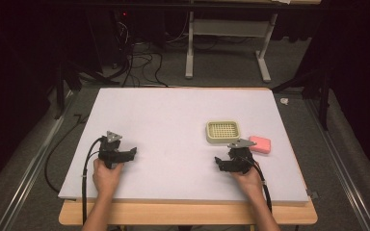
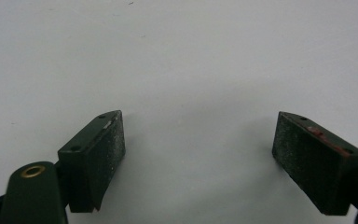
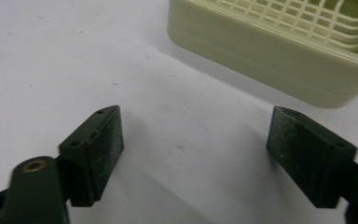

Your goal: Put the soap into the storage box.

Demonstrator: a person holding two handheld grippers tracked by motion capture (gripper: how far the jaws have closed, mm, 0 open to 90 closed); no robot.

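Note:
A pale green square dish with a grid top (image 1: 223, 131) rests right of centre on the white mat (image 1: 173, 120); its near wall (image 3: 270, 51) fills the top of the right gripper view. Just right of it lies a pink block (image 1: 260, 144). My right gripper (image 1: 224, 163) rests on the mat a little in front of the dish, jaws wide apart with nothing between them (image 3: 193, 154). At the left of the mat my left gripper (image 1: 127, 154) sits open over bare surface (image 2: 198, 158), held by a hand.
The mat covers a wooden table (image 1: 188, 214) whose front edge shows below the hands. Black cables (image 1: 84, 178) trail off the front from each gripper. Beyond the table's far edge stand a white frame (image 1: 226, 48) and floor cables (image 1: 139, 62).

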